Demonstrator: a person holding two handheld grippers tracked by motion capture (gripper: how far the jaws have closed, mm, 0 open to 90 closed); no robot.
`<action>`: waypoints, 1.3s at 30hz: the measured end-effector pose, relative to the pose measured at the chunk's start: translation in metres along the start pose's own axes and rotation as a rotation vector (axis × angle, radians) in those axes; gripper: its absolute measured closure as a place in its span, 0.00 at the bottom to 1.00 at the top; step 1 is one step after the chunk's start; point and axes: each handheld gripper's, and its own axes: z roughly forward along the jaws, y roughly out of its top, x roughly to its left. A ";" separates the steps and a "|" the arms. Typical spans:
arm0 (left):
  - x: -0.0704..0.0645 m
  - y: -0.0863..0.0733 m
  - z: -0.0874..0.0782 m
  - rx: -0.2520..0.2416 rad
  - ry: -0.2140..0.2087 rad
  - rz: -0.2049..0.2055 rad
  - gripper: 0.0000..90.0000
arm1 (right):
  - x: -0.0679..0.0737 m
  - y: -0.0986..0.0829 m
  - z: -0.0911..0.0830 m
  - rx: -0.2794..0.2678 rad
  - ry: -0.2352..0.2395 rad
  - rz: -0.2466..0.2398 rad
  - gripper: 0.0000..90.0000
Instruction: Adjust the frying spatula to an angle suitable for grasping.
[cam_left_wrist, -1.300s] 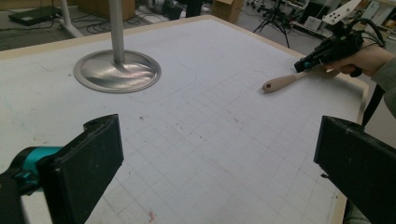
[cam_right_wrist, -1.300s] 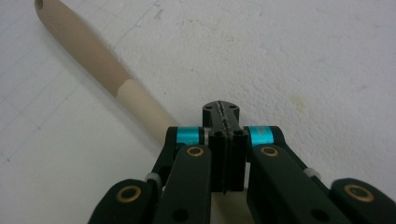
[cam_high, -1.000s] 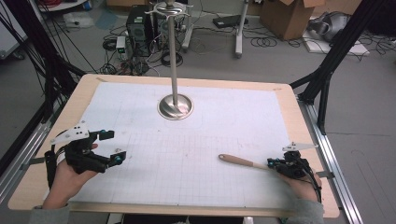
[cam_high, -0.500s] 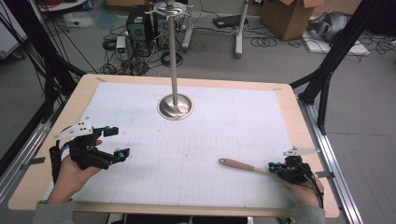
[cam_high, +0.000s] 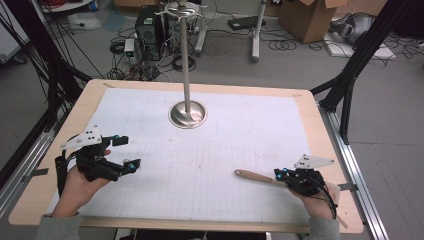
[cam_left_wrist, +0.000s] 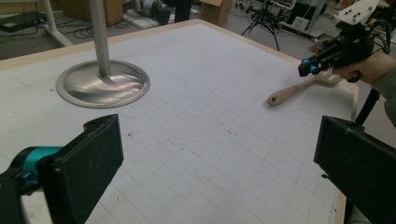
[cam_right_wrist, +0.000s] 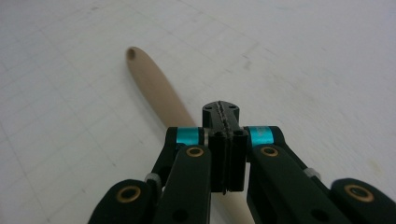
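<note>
With the wooden handle (cam_high: 252, 177) lying on the bench (cam_high: 310, 120) under the right gripper (cam_high: 278, 174), whose jaws are pressed together above it, and the left gripper (cam_high: 127, 152) spread wide, the right should open, then straddle the handle squarely.

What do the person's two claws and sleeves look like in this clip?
Both the left claw and right claw are black, with teal bands near flat black jaws and brass-coloured pivot screws. Each carries a pale grey three-cornered plate on top. A black cable trails from each. The sleeves are grey.
</note>
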 end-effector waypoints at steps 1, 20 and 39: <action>0.000 0.000 -0.001 -0.001 0.000 -0.004 0.02 | 0.003 0.002 0.003 -0.008 0.015 -0.023 1.00; 0.000 -0.005 -0.009 0.001 0.028 -0.013 0.02 | 0.027 0.018 0.040 0.022 0.131 -0.119 1.00; 0.002 -0.010 -0.015 -0.001 0.044 -0.027 0.02 | 0.041 0.026 0.066 0.084 0.121 -0.168 1.00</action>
